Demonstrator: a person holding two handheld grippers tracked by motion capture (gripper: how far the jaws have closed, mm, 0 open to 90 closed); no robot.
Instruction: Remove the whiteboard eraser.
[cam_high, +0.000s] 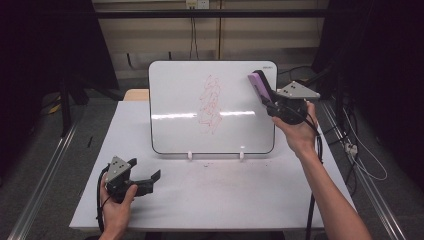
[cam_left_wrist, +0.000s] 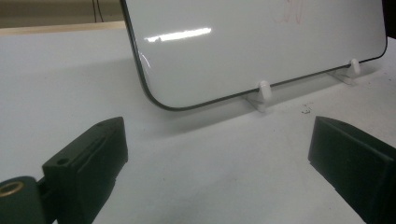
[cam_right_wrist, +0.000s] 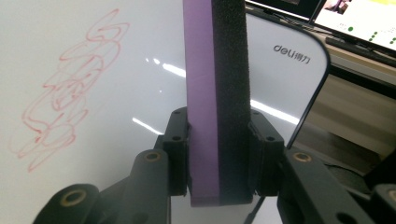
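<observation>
High view has the right gripper (cam_high: 265, 97) pinching the purple eraser (cam_high: 259, 85) at the whiteboard's (cam_high: 180, 125) top right corner, red scribble (cam_high: 211, 104) unwiped, left gripper (cam_high: 145, 181) spread, idle on the table (cam_high: 225, 200).

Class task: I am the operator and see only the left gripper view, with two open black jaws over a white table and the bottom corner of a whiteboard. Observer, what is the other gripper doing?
Observer: The right gripper is raised at the whiteboard's upper right corner, shut on an eraser.
Operator: What does the eraser look like?
Observer: It is a block with a purple layer and a black foam layer, standing upright between the jaws in the right gripper view.
Operator: Is there anything to wipe?
Observer: Yes, a red scribble runs down the middle of the board.
Operator: And my gripper?
Observer: The left gripper rests low over the table, in front of the board's lower left corner.
</observation>
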